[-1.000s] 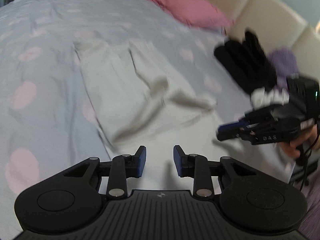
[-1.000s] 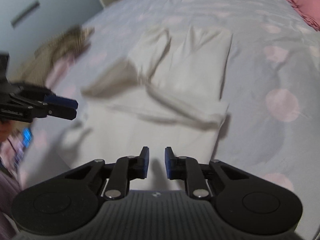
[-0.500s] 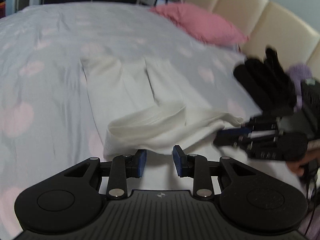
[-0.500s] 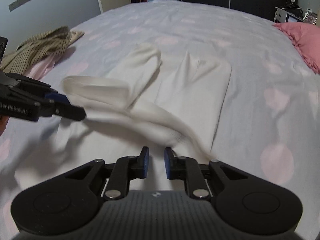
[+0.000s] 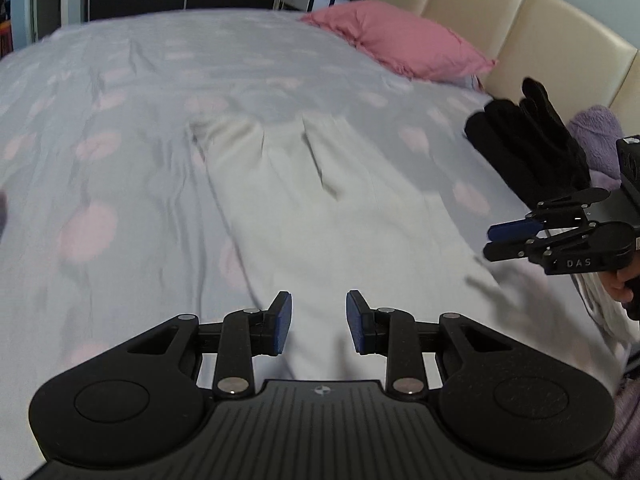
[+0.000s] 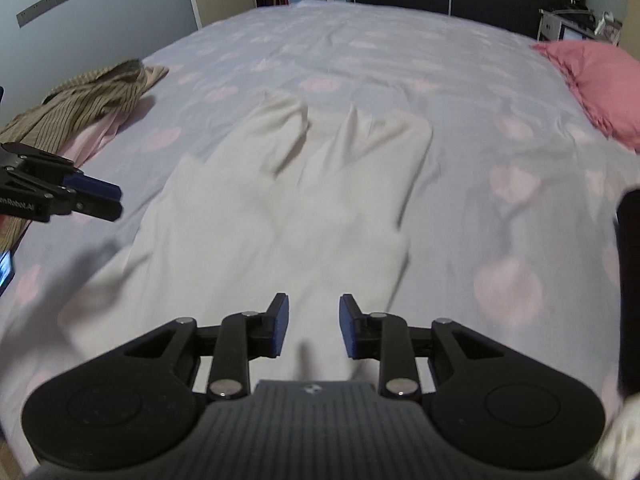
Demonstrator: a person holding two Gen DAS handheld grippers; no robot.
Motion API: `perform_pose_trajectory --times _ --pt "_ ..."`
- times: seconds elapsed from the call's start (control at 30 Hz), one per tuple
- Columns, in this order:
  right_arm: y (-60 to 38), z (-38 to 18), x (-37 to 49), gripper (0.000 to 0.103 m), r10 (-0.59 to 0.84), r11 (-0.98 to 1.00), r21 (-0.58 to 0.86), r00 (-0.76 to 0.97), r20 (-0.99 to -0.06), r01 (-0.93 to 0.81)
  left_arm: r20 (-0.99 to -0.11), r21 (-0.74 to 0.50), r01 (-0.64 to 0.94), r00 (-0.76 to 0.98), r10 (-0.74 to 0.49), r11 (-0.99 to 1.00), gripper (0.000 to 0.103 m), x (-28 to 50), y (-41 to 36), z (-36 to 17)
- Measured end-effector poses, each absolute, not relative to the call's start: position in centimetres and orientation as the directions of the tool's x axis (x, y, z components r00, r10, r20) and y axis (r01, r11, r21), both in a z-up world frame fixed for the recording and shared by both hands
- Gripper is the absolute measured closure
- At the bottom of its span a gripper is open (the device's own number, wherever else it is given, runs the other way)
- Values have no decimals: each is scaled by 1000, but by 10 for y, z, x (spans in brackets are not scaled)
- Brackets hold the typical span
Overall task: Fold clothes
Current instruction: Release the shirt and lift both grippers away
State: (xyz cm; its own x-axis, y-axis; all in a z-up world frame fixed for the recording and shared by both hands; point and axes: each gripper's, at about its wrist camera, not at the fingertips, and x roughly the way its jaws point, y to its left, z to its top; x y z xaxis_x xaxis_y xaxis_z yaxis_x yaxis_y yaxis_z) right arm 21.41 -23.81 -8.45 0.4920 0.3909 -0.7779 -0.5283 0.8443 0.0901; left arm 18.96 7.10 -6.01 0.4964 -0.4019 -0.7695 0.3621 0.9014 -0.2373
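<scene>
Since the earlier frames both tongs let the raised fold drop, the right tongs [image 6: 308, 326] just opening, left tongs [image 5: 318, 322] released too, so the white garment [image 6: 280, 208] lies flat on the bed [image 6: 400, 60]; next, smooth its far sleeves evenly.

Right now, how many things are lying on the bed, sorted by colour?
White: 1, the white garment spread flat
Pink: 1, the pink pillow
Black: 1, the black clothing
Brown striped: 1, the striped garment
Purple: 1, the fuzzy purple item
Total: 5
</scene>
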Motion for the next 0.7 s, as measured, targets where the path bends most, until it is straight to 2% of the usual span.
perform_pose_trajectory --times 0.07,0.17,0.23,0.37,0.47,0.5,0.57,0.6,0.7 --pt "-244 -88 199 64 387 846 97 478 -789 -524 -784 -266 340 469 -408 902 75 176 74 -65" --pt "-256 -95 178 63 405 851 152 443 -800 -504 -785 -317 294 452 -423 902 71 154 80 -71" --pt "-264 -99 167 63 417 857 190 430 -801 -479 -775 -346 265 459 -433 900 57 138 83 -76" --pt "-277 -114 152 63 437 870 266 402 -805 -415 -776 -397 218 439 -453 891 58 116 85 -93" --pt "-278 -125 148 66 455 868 307 377 -807 -390 -766 -371 251 461 -448 894 62 112 78 -98" --pt "-278 -128 148 70 464 866 325 371 -805 -379 -759 -378 258 464 -457 889 73 113 77 -99" --pt "-279 -132 150 83 472 868 347 373 -799 -355 -753 -375 274 468 -463 886 82 115 73 -99" --pt "-280 -132 151 85 481 865 364 368 -796 -345 -754 -362 284 470 -458 888 89 115 71 -98" --pt "-282 -127 154 89 503 856 396 360 -786 -332 -759 -361 302 454 -466 882 95 115 71 -93"
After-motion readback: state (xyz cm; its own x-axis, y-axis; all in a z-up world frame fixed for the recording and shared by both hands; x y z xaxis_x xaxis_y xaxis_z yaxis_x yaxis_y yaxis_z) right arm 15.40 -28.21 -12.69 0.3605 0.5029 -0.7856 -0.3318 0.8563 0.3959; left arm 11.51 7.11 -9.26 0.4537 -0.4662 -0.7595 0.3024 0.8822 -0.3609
